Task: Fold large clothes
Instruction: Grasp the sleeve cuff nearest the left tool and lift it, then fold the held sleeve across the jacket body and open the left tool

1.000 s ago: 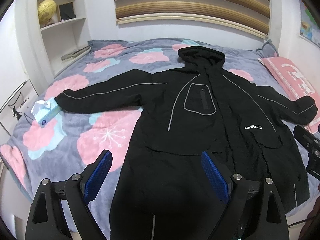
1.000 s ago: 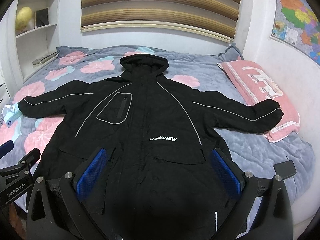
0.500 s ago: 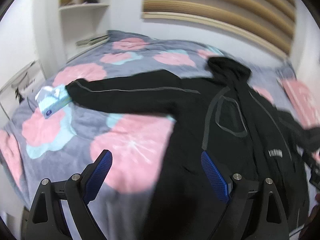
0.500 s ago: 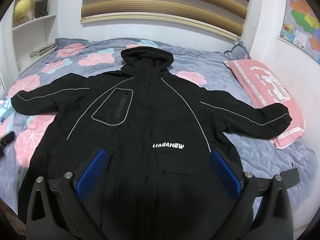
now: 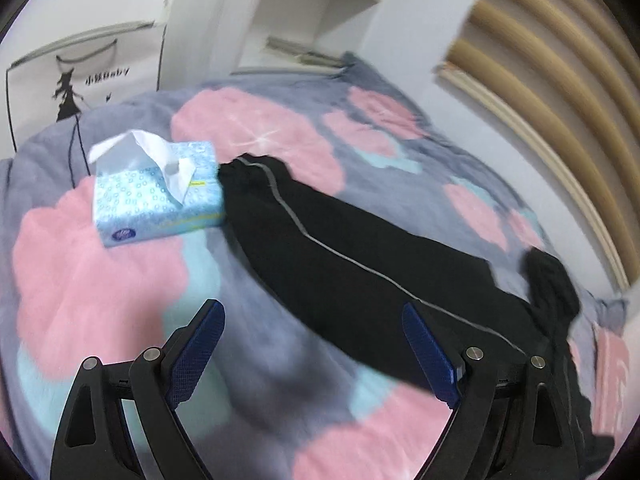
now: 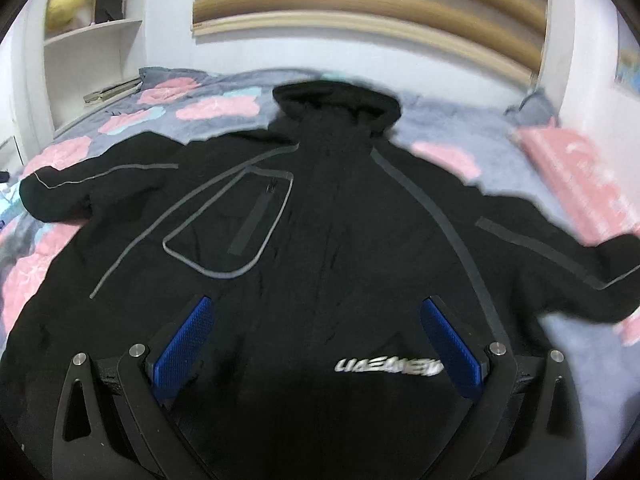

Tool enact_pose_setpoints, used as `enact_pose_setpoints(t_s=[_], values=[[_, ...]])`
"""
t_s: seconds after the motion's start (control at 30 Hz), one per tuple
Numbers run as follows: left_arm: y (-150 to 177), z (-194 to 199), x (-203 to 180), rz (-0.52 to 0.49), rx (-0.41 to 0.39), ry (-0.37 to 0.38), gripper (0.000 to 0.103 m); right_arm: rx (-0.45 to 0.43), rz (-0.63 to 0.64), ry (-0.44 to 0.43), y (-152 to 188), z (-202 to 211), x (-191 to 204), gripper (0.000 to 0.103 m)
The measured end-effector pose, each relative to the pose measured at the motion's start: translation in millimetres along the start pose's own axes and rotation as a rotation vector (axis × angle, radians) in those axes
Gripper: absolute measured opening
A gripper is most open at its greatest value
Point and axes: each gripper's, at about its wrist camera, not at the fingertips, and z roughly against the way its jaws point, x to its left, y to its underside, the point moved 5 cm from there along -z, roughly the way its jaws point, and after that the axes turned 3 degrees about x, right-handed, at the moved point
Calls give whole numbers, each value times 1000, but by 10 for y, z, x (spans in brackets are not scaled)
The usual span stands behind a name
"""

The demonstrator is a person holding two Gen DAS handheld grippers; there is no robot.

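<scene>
A large black hooded jacket with grey piping and a white chest logo lies spread face up on the bed, sleeves out to both sides. My right gripper is open and empty, low over the jacket's chest. My left gripper is open and empty, above the blanket just in front of the jacket's left sleeve. The sleeve's cuff lies against a tissue box.
A blue tissue box sits on the flowered grey and pink blanket by the cuff. A pink pillow lies at the right of the bed. White shelves stand at the far left, and a white bag by the bed.
My left gripper has swung left and moved in towards the jacket's left sleeve and the tissue box. My right gripper has moved forward and lower over the jacket's chest. Both stayed open.
</scene>
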Motion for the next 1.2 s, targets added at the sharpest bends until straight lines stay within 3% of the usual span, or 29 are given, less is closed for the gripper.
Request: enact_pose_setpoints(t_s=[0.13, 0.33, 0.37, 0.4, 0.47, 0.5, 0.63, 0.8, 1.0, 1.07, 1.2], values=[[-235, -495, 176, 72, 32, -11, 91, 73, -38, -14, 184, -324, -66, 103], [-376, -1030, 271, 98, 49, -54, 89, 78, -57, -59, 207, -387, -81, 103], [-392, -1095, 284, 97, 49, -67, 79, 79, -52, -58, 212, -390, -60, 103], [-387, -1138, 297, 96, 53, -74, 53, 81, -48, -56, 216, -395, -50, 103], [-367, -1196, 262, 94, 66, -44, 36, 85, -44, -60, 237, -396, -56, 103], [-383, -1159, 229, 74, 34, -52, 22, 87, -45, -64, 238, -396, -62, 103], [-408, -896, -29, -30, -56, -41, 15, 91, -52, -76, 234, -419, -76, 103], [-401, -331, -626, -190, -172, 37, 14, 91, -54, -82, 229, -420, -72, 103], [-12, 327, -1876, -474, -244, 214, 13, 86, -61, -91, 237, -415, -80, 103], [221, 392, -2318, -536, -237, 269, 13, 73, -66, -94, 241, -404, -86, 103], [884, 234, -3147, -641, -127, 375, 13, 66, -72, -104, 242, -403, -91, 103]])
